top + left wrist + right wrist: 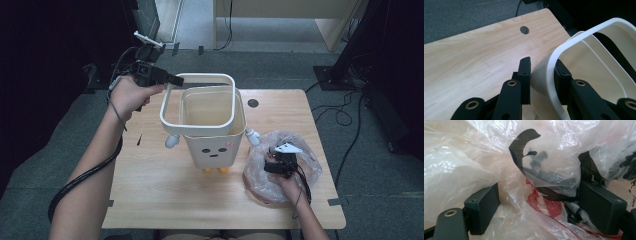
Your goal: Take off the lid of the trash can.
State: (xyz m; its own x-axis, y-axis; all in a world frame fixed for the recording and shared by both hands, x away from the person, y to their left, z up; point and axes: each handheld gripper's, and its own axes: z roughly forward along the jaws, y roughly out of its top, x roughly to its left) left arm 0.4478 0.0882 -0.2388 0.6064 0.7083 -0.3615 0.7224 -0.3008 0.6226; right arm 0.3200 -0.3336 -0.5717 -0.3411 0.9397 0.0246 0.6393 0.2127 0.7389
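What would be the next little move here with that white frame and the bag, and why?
Probably lift the white ring a bit higher and carry it aside. The left gripper is clamped on its edge, and it sits tilted, half raised off the white bin. The right gripper has its jaws open around the plastic bag, which looks ready to go into the bin once the ring is clear.

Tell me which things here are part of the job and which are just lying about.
In the job:
- white rim ring, pinched in the left gripper, tilted above the bin
- cream bin with a face
- plastic bag, with the right gripper in its folds

Lying about:
- table and its cable hole
- cables on the floor
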